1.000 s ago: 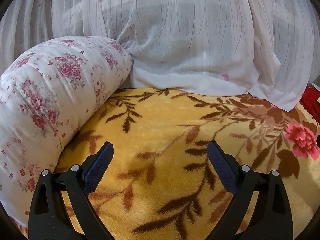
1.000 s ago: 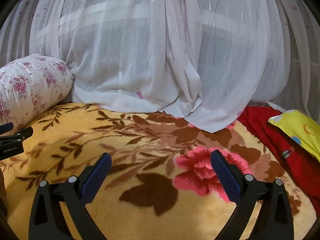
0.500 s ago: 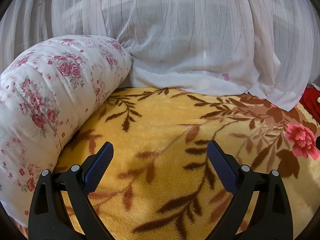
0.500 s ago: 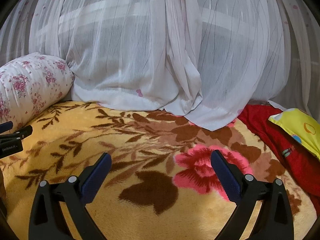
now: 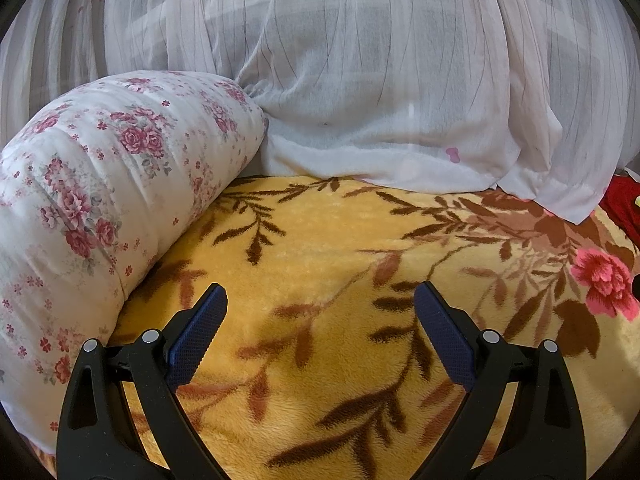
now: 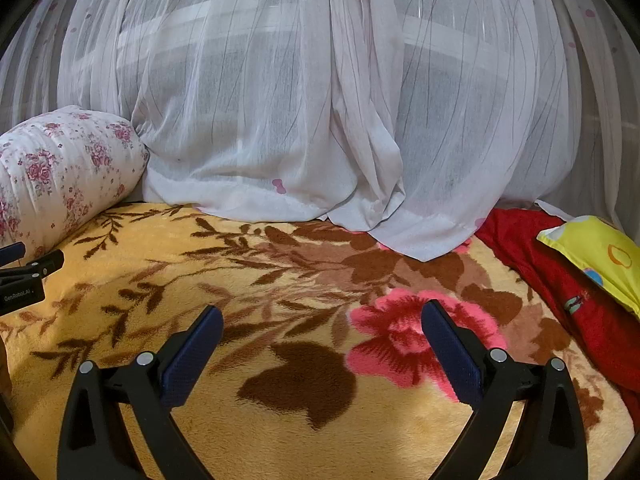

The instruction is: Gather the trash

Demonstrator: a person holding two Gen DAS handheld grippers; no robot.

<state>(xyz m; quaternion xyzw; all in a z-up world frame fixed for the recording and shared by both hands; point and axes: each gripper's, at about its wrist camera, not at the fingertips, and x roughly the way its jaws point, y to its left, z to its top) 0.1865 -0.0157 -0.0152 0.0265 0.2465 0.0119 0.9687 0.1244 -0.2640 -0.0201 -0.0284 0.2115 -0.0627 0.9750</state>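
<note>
**Plush yellow blanket, no trash in sight**

Black left gripper [image 5: 320,300] and right gripper [image 6: 322,320] hover side by side, jaws spread wide and empty, over a soft floral blanket [image 5: 320,248]. Farther off lie a rose-print bolster [image 5: 112,184] and a sheer white curtain [image 6: 280,120]. No trash shows in either view, so its weight, stiffness and best hold cannot be judged.

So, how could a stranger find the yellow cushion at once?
Start at the sheer white curtain behind the yellow floral fleece blanket, then go right to the red cloth. The bright yellow cushion lies on it, the only plain yellow, smooth-fabric thing there.
</note>
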